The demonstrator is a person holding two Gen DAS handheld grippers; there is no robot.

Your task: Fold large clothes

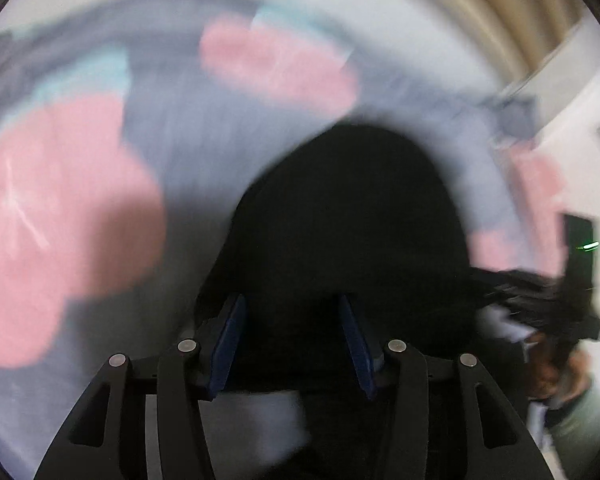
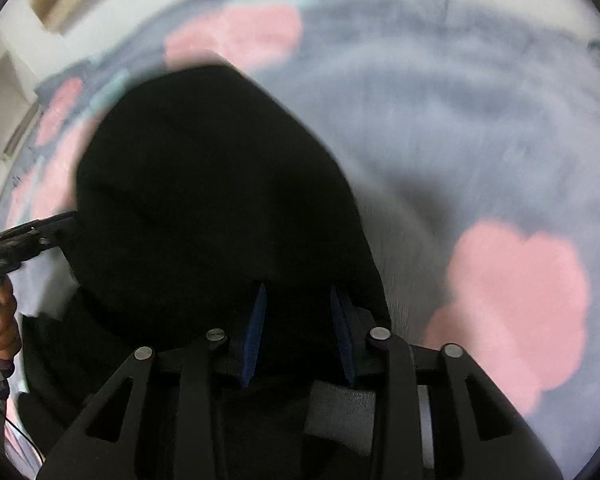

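A large black garment [image 1: 348, 216] fills the middle of the left wrist view and hangs over a grey bedspread with pink flower shapes [image 1: 60, 208]. My left gripper [image 1: 292, 304] has its blue pads apart with black cloth between them; the grip is unclear. In the right wrist view the same black garment [image 2: 212, 184] spreads ahead of my right gripper [image 2: 298, 296], whose blue pads also stand apart with cloth between. Both views are motion-blurred. The left gripper body [image 2: 24, 236] shows at the left edge of the right wrist view.
The grey bedspread [image 2: 440, 128] with pink patches [image 2: 516, 304] lies under everything. A white wall and beige curtain [image 1: 500, 12] stand at the upper right of the left wrist view. A hand [image 2: 2, 328] holds the other gripper's handle.
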